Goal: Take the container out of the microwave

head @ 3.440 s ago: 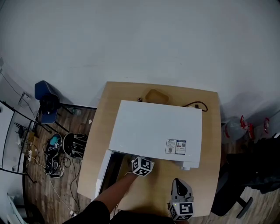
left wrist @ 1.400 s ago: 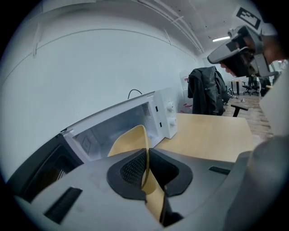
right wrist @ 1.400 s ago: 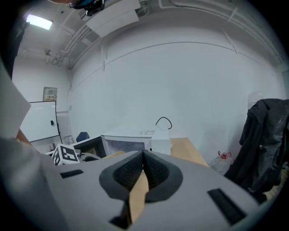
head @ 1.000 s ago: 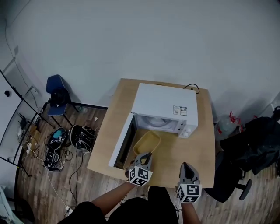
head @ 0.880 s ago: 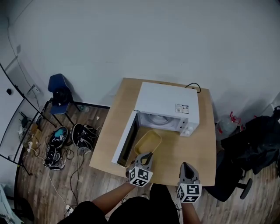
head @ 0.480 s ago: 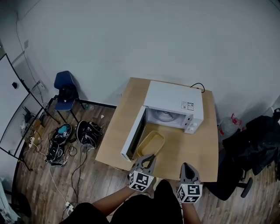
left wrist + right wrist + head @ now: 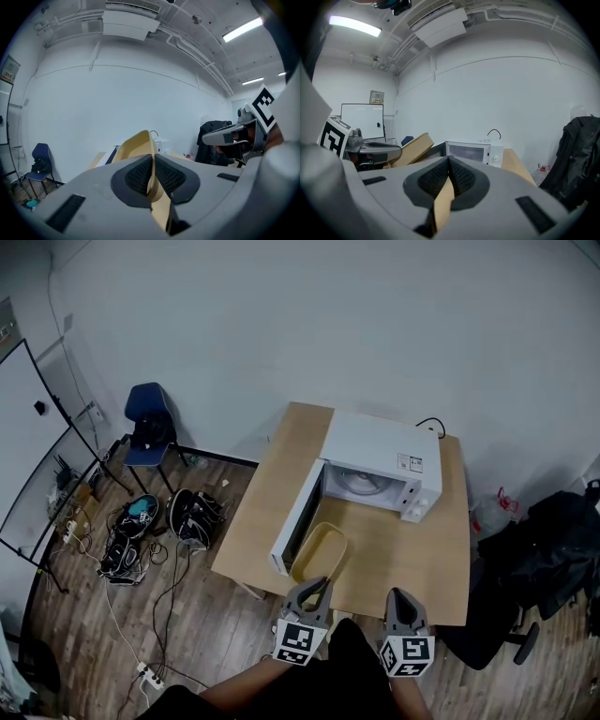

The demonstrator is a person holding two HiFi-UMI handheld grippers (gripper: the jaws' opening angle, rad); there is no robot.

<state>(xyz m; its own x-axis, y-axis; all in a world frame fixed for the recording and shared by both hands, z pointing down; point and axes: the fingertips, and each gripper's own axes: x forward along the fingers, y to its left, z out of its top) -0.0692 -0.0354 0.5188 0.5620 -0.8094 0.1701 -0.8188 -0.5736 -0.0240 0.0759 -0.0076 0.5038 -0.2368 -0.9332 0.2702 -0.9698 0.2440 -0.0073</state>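
Observation:
A pale yellow container [image 7: 317, 552] hangs in front of the open white microwave [image 7: 380, 465], above the near edge of the wooden table [image 7: 427, 559]. My left gripper [image 7: 315, 591] is shut on its near rim. In the left gripper view the pads [image 7: 138, 174] pinch the container's wall [image 7: 137, 144]. My right gripper [image 7: 400, 607] is beside it on the right, shut and holding nothing. In the right gripper view the right gripper [image 7: 449, 159] points at the microwave [image 7: 471, 152], with the tilted container [image 7: 412, 147] at left.
The microwave door [image 7: 298, 517] stands swung out to the left. A blue chair [image 7: 150, 432] and shoes and cables [image 7: 141, 521] lie on the floor at left. A black office chair with dark clothing [image 7: 553, 554] stands right of the table.
The container has come out of the microwave in my left gripper, then back toward me and up. Both grippers and the viewpoint have drawn away from the table.

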